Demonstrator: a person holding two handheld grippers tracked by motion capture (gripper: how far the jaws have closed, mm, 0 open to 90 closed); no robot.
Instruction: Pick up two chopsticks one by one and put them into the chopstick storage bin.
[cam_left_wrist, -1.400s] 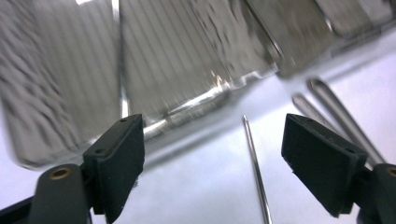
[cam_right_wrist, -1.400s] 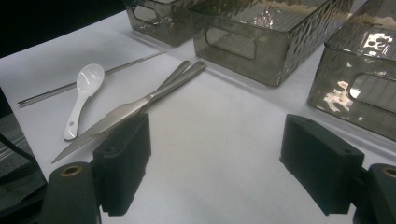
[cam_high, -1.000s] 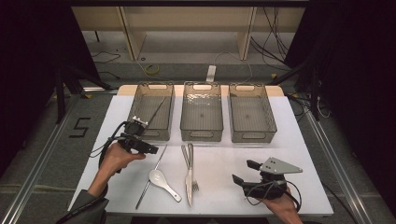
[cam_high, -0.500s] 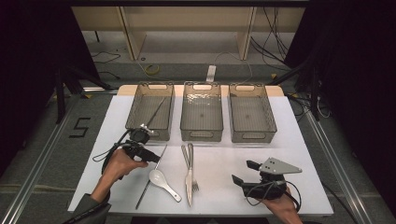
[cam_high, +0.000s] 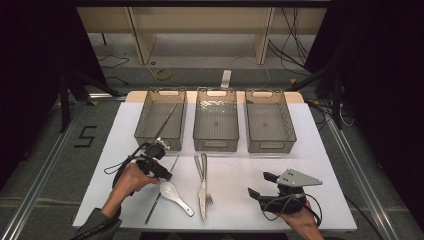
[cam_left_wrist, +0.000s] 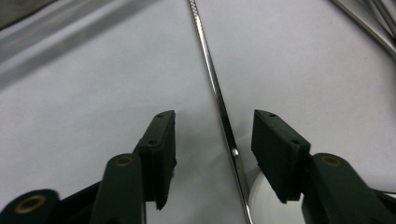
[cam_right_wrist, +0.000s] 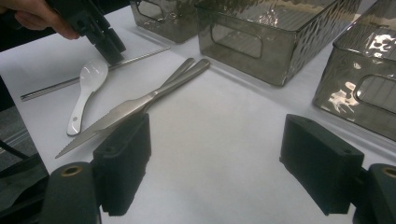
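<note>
Chopstick (cam_left_wrist: 219, 100) of steel lies between the left claw's (cam_high: 165, 175) pads, which have just been closing but stand clear of it, near the white counter's (cam_high: 320, 150) front left corner. White spoon (cam_high: 172, 194) lies just beside. Right claw (cam_high: 259, 185) rests spread at the front right. Dark floor surrounds the counter.
</note>
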